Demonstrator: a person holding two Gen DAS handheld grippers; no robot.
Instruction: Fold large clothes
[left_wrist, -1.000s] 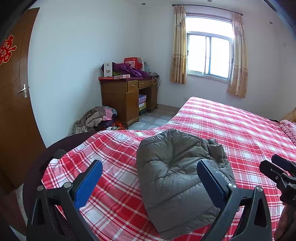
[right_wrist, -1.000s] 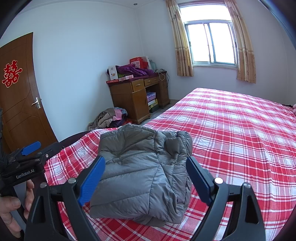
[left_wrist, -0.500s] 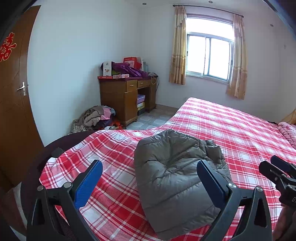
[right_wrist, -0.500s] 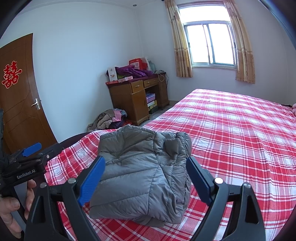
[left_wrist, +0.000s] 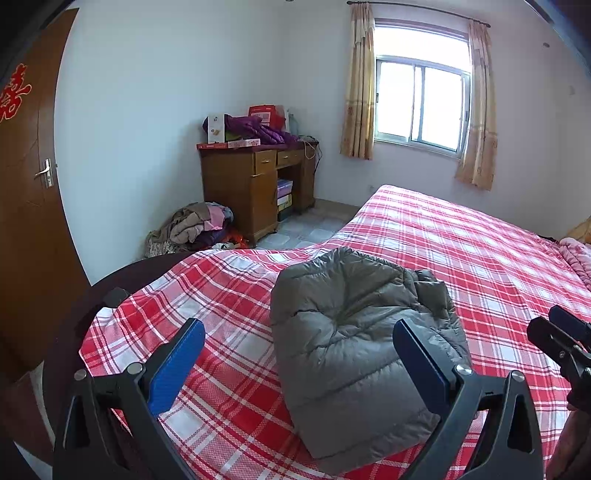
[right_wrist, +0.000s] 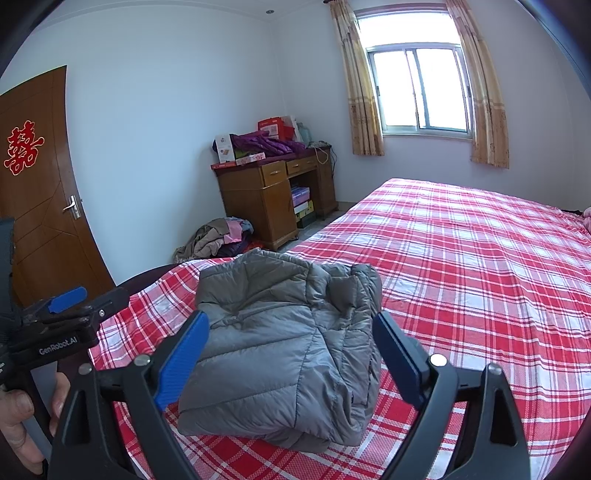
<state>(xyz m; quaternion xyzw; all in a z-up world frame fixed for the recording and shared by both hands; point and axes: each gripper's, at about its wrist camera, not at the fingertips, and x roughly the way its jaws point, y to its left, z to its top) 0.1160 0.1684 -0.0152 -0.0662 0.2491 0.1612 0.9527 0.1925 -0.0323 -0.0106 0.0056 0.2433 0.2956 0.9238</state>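
A grey puffer jacket (left_wrist: 354, 328) lies folded into a compact bundle on the red plaid bed (left_wrist: 461, 251), near the bed's foot corner. It also shows in the right wrist view (right_wrist: 284, 339). My left gripper (left_wrist: 299, 354) is open and empty, held above the bed just short of the jacket. My right gripper (right_wrist: 291, 350) is open and empty, held in front of the jacket's near edge. The right gripper shows at the right edge of the left wrist view (left_wrist: 561, 343); the left gripper shows at the left of the right wrist view (right_wrist: 59, 325).
A wooden desk (left_wrist: 255, 184) piled with boxes and purple clothes stands by the far wall. A heap of clothes (left_wrist: 195, 229) lies on the floor beside it. A brown door (right_wrist: 40, 184) is at left. A curtained window (left_wrist: 421, 103) is behind the bed.
Both grippers drifted slightly back and up from the jacket; the view shifted a little. The jacket has not moved and both grippers stay open.
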